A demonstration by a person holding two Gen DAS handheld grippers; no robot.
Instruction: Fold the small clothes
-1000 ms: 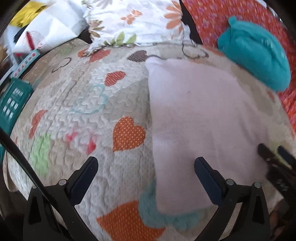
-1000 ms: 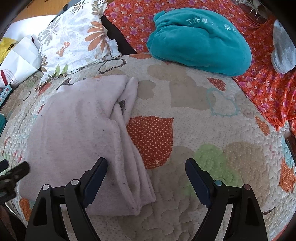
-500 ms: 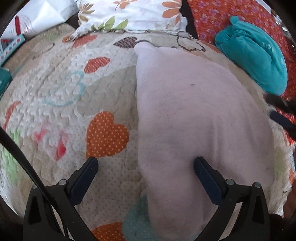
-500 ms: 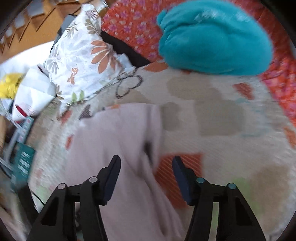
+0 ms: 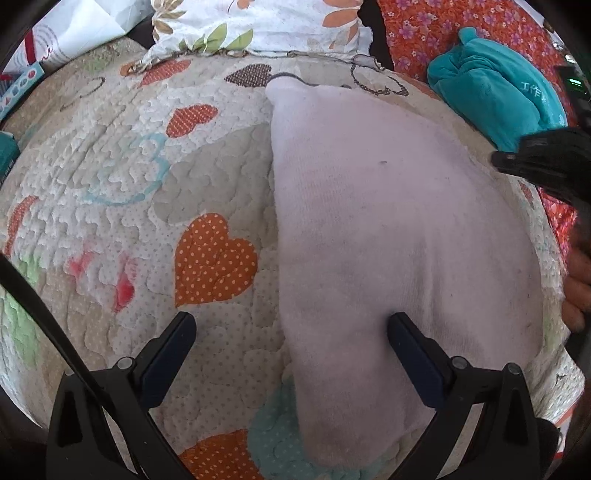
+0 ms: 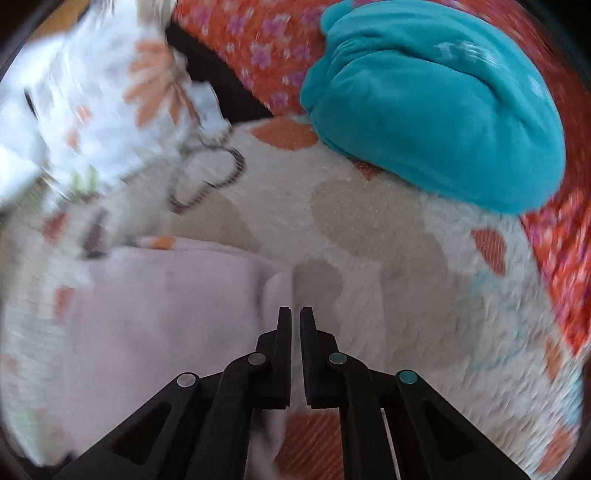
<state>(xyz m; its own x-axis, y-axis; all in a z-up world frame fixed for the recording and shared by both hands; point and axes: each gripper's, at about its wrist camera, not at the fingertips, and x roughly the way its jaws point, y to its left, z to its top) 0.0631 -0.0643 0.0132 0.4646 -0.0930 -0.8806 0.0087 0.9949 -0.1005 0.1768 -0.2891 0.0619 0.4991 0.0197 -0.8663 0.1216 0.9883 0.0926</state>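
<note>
A pale pink small garment lies flat on the heart-patterned quilt. My left gripper is open and low over the garment's near left edge, one finger on the quilt and one on the cloth. My right gripper is shut, its tips at the garment's right edge; I cannot tell whether cloth is pinched. The right gripper also shows at the right in the left wrist view. The right wrist view is blurred.
A teal plush bundle lies at the back right on a red floral cloth. A white floral pillow lies at the back. A white bag lies at far left.
My right gripper has closed from wide open to shut and swung toward the garment's far right edge. My left gripper has moved forward over the garment and stayed open.
</note>
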